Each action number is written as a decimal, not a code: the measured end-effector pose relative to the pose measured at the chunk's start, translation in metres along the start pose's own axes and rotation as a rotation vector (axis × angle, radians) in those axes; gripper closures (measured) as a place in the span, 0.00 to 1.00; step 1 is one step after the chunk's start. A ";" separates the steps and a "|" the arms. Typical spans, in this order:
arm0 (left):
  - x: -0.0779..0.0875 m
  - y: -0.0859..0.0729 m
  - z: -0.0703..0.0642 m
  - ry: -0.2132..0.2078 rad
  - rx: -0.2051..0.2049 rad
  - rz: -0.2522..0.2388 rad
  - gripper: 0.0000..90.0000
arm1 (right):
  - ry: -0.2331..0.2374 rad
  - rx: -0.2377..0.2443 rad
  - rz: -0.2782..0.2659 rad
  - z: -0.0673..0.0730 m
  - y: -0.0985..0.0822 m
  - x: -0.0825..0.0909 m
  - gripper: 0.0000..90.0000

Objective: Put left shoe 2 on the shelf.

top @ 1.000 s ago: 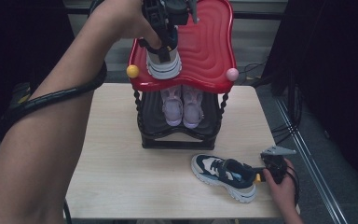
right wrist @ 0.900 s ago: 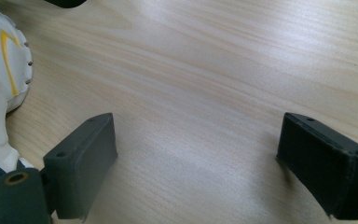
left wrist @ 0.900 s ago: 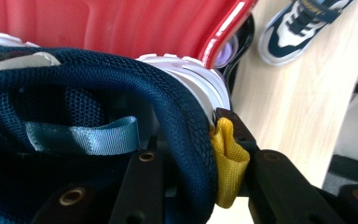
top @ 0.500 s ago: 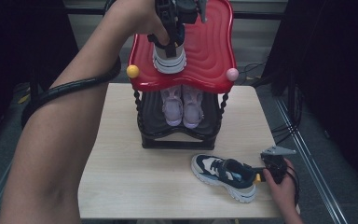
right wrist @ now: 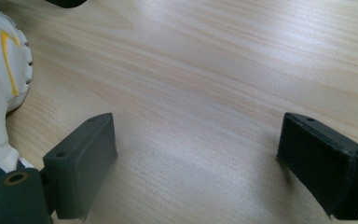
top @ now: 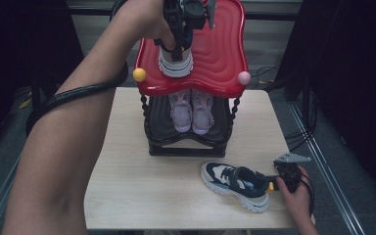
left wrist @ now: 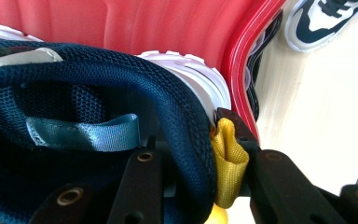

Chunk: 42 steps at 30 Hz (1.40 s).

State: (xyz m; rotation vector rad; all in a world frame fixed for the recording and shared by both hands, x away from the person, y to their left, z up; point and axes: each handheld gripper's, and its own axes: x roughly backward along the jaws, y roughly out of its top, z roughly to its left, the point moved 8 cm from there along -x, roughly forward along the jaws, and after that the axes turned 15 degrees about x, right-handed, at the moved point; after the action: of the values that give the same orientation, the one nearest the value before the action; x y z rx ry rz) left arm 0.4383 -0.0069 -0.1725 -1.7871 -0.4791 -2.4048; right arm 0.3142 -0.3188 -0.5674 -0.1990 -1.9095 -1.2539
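**Reviewer:** Your biggest risk sat up on the red ribbed plastic top shelf of the shoe rack. You had the navy-and-white mesh sneaker with the thick white sole near the shelf's front lip, just above the yellow ball finial. In my judgement, if you had let go with the sole only partly seated on that wavy surface, the shoe could have tipped forward off the edge.

**Operator:** How was my hold on it?

**Reviewer:** Your left gripper was pinching the padded heel collar, one black jaw inside the shoe and the other outside pressing on the yellow pull loop. That grip was narrow and high, so a twist of your wrist could have let the collar slide out, or dragged the shoe sideways.

**Operator:** And my other hand?

**Reviewer:** Your right gripper rested low over the pale wooden tabletop with its jaws spread wide and nothing between them. Its left jaw stood just beside the heel of the matching sneaker on the table. A careless nudge there could have pushed that shoe out of line before you gripped it.
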 end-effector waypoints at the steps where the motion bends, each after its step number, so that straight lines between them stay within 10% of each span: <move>1: -0.001 0.000 0.001 0.007 -0.012 0.003 0.80 | 0.000 0.000 0.000 0.000 0.000 0.000 0.12; 21: -0.002 -0.004 0.003 0.024 0.016 -0.032 0.68 | 0.000 0.000 0.000 0.000 0.000 0.000 0.12; 42: 0.012 -0.009 0.005 0.009 0.197 -0.130 0.31 | 0.000 -0.001 -0.001 0.000 0.000 0.000 0.12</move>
State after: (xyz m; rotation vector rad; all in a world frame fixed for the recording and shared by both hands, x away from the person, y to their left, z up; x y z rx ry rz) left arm 0.4369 0.0038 -0.1614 -1.7092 -0.8241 -2.3497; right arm 0.3144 -0.3186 -0.5675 -0.1984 -1.9093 -1.2560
